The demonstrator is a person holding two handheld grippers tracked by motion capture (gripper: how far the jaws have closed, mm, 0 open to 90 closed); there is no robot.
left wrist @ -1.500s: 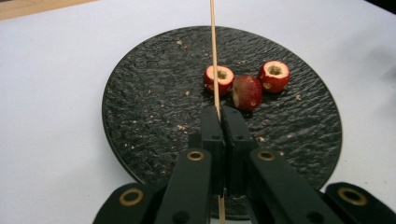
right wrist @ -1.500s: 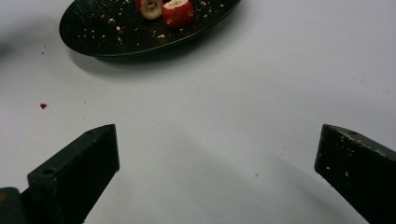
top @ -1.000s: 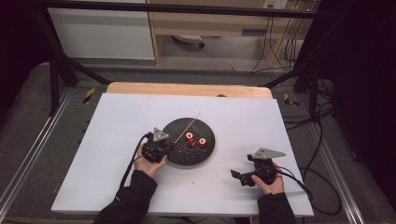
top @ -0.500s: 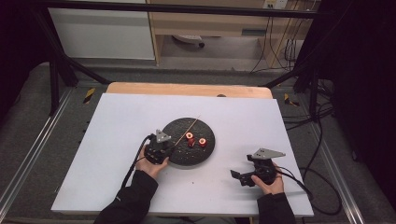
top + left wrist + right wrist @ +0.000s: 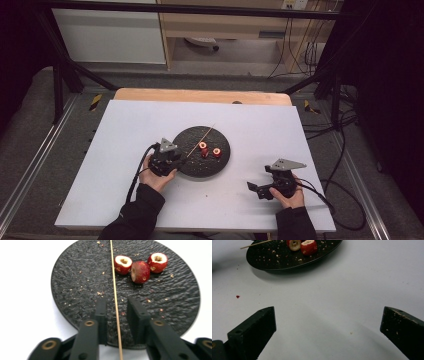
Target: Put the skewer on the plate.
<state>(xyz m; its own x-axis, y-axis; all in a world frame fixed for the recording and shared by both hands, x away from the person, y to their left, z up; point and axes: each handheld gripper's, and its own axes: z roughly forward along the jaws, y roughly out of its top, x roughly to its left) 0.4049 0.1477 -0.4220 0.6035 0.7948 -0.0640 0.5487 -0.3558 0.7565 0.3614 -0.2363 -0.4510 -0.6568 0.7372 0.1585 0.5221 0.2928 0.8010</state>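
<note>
Thin wooden skewer (image 5: 115,290) runs lengthwise between left tongs (image 5: 116,305), unclenched, at the round black slate plate's (image 5: 75,277) near rim. Right tongs (image 5: 328,322) agape, farther off.

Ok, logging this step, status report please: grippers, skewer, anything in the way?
Left hand-held gripper open, jaws straddling the skewer, not clamped. Right hand-held gripper open, over bare table. Skewer lies on black plate. Three fruit pieces beside it, path clear.

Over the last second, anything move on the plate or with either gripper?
No visible change. The left gripper stays at the black plate's near-left edge, jaws straddling the wooden skewer with a gap on each side. The right gripper stays open over the table. The three red fruit pieces haven't shifted.
</note>
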